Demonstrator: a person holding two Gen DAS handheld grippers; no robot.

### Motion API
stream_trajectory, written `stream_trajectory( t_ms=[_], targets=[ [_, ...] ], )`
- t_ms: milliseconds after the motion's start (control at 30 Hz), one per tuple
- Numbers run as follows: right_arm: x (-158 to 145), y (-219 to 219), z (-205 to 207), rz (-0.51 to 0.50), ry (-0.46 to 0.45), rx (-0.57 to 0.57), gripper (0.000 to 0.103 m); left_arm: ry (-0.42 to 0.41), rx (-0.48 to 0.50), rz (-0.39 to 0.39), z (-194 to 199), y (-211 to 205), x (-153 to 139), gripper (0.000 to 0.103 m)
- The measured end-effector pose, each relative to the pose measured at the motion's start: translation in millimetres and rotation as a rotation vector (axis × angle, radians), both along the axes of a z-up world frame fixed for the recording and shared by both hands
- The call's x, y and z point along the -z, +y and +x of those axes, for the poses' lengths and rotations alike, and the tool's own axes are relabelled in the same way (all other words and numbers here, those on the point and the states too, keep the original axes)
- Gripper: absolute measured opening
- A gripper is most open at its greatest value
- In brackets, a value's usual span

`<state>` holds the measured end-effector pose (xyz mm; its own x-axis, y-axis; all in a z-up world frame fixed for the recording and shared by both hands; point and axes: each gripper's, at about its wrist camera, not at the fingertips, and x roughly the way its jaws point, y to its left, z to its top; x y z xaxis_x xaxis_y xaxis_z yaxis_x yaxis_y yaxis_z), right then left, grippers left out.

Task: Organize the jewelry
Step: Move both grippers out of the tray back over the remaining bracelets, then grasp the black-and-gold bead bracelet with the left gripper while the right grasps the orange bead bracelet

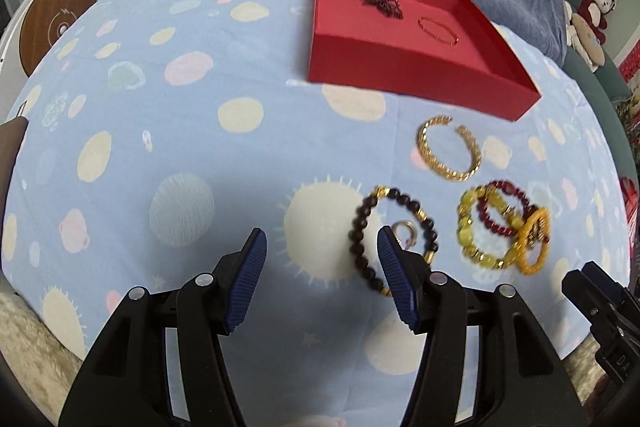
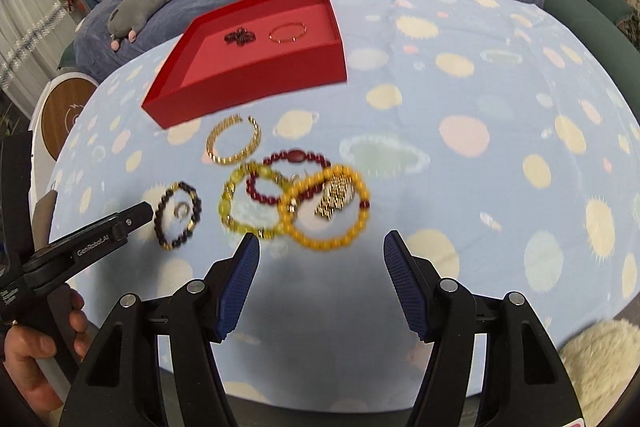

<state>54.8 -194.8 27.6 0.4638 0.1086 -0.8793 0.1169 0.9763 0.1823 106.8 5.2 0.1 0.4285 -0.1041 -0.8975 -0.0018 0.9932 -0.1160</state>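
— What is laid out, and what can be read?
— A red tray (image 2: pixel 256 79) is set on the tabletop (image 2: pixel 460 99), bracelets (image 2: pixel 288 195) heaped just before it. "GenRobot.AI" is printed on the left hand-held gripper (image 2: pixel 136 219).
— And the jaws?
— Both are held apart, the right hand-held gripper (image 2: pixel 320 267) included.

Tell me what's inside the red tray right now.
Inside the red tray lie a dark beaded bracelet and a thin red-gold bangle, apart. Its near wall hides part of the floor from the left wrist view.
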Motion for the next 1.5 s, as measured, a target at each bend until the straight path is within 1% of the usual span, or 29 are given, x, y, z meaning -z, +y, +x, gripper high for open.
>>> stream_trajectory(
  t_ms=[133, 233, 333, 433, 500, 567, 767, 867, 933, 1167, 1200, 1300, 1367, 1433, 1500],
  targets=[
    [7.3, 2.0, -10.1, 0.002, 0.011, 0.001, 0.062, -0.01, 0.014, 0.012, -5.5, -3.7, 6.4, 0.051],
    [10.2, 1.6, -9.6, 0.002, 0.015, 0.003, 0.062, -0.018, 0.025, 0.017, -6.0, -9.9, 8.9, 0.051],
    [12.7, -0.5, -6.3, 0.005, 0.018, 0.011, 0.062, -0.025, 0.038, 0.047, -4.3, -15.9, 12.7, 0.046],
    [14.3, -1.3, -2.7, 0.007, 0.019, 0.014, 0.062, -0.039, 0.044, 0.068, -3.7, -18.1, 12.3, 0.035],
    [16.1, -1.4, 0.0, 0.005, 0.021, 0.013, 0.062, -0.044, 0.051, 0.065, -3.2, -17.9, 11.7, 0.018],
    [18.6, -1.9, 2.1, 0.004, 0.023, 0.015, 0.062, -0.044, 0.053, 0.055, -2.4, -16.0, 12.1, 0.008],
    [24.6, -6.7, 6.5, -0.005, 0.023, 0.031, 0.06, -0.043, 0.03, 0.02, -7.7, -7.1, 11.7, 0.008],
    [28.4, -11.7, 10.2, -0.007, 0.029, 0.041, 0.053, -0.043, 0.02, 0.01, -11.9, -2.9, 12.2, 0.008],
    [31.7, -16.0, 12.7, 0.001, 0.034, 0.053, 0.047, -0.044, 0.022, 0.009, -13.9, -2.1, 12.5, 0.008],
    [39.5, -21.4, 22.1, 0.005, 0.044, 0.073, 0.035, -0.05, 0.011, -0.005, -15.0, -0.6, 13.5, 0.008],
    [40.7, -20.8, 23.9, -0.001, 0.044, 0.072, 0.032, -0.053, 0.013, -0.004, -15.3, -0.8, 13.6, 0.008],
    [41.2, -18.2, 28.6, -0.022, 0.034, 0.066, 0.029, -0.056, 0.014, -0.008, -16.2, 0.2, 13.9, 0.008],
    [41.5, -15.7, 31.9, -0.037, 0.031, 0.061, 0.023, -0.054, 0.009, -0.02, -16.0, 1.7, 13.9, 0.008],
    [42.2, -14.7, 34.0, -0.048, 0.027, 0.056, 0.009, -0.052, 0.007, -0.027, -15.6, 2.6, 13.7, 0.008],
    [42.5, -15.3, 33.5, -0.042, 0.025, 0.059, 0.008, -0.044, 0.008, -0.032, -14.6, 3.0, 13.1, 0.008]
  ],
)
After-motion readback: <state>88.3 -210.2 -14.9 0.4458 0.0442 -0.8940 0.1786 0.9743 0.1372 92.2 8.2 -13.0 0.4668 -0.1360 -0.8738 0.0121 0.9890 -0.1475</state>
